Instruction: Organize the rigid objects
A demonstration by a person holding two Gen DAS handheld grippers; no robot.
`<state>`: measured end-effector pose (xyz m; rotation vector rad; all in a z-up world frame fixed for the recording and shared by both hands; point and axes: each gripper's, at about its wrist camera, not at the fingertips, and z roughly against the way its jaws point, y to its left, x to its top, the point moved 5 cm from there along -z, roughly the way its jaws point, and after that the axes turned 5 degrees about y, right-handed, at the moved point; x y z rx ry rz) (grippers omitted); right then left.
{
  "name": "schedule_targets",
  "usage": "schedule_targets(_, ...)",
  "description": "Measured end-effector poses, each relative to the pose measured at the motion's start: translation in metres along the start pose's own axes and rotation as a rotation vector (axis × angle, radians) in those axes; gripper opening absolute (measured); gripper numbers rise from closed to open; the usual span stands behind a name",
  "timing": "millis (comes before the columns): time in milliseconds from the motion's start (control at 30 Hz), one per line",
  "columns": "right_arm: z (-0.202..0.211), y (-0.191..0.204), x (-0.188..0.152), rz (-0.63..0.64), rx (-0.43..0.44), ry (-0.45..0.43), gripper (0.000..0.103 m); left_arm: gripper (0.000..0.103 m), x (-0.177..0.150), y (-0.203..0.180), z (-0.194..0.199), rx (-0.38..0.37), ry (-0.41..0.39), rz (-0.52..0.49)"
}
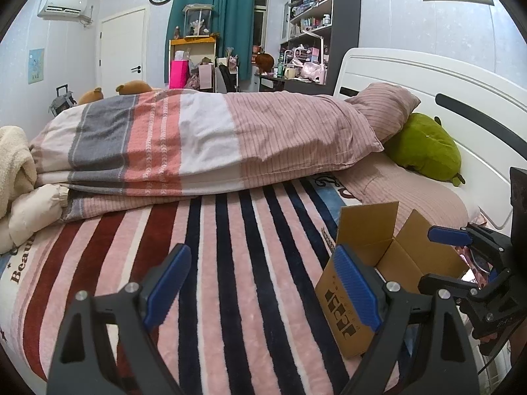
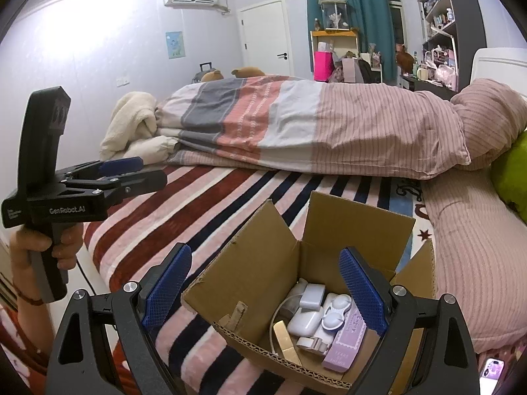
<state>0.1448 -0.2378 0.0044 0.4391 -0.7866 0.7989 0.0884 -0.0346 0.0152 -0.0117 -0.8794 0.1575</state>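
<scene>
The cardboard box (image 2: 296,283) stands on the soft bed (image 2: 230,197), small items inside it. Both the right gripper (image 2: 263,291) above it and the left gripper (image 1: 260,288) beside it are released, holding nothing. The box could be tipped if a flap is pushed.

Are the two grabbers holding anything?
No. The left gripper and right gripper are both open and empty; the right hangs over the box.

One cardboard box (image 2: 250,283) between the right fingers. Inside: two white chargers (image 2: 304,321), one lens case (image 2: 336,314), one purple case (image 2: 344,345), one gold bar (image 2: 286,342).
</scene>
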Motion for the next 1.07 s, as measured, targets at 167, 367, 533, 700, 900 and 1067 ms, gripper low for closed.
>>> schedule_targets(167, 0.0003, 0.0021, 0.001, -0.007, -0.005, 0.0, 0.09, 0.087, -0.0001, 0.0007, 0.0, 0.001, -0.001, -0.001)
schedule_targets(367, 0.0003, -0.0002, 0.0018, -0.005, -0.003, 0.001, 0.09, 0.087, -0.0014, 0.0044, 0.0006, 0.011, 0.0, -0.003)
schedule_targets(533, 0.0004, 0.0003, 0.0016, -0.005, -0.003, 0.001, 0.09, 0.087, -0.0013, 0.0037, 0.0005, 0.017, -0.001, -0.005)
schedule_targets(700, 0.0005, 0.0016, 0.0012, -0.007, -0.003, 0.001, 0.09, 0.087, -0.0018, 0.0041, 0.0002, 0.019, -0.001, -0.005)
schedule_targets(900, 0.0003, 0.0015, 0.0017, -0.012, -0.005, -0.001, 0.09, 0.087, -0.0022, 0.0064, -0.0005, 0.021, -0.003, -0.004)
schedule_targets(1067, -0.0031, 0.0051, 0.0012, -0.048, -0.03, -0.01, 0.09, 0.087, -0.0033, 0.0061, -0.0018, 0.011, 0.004, -0.006)
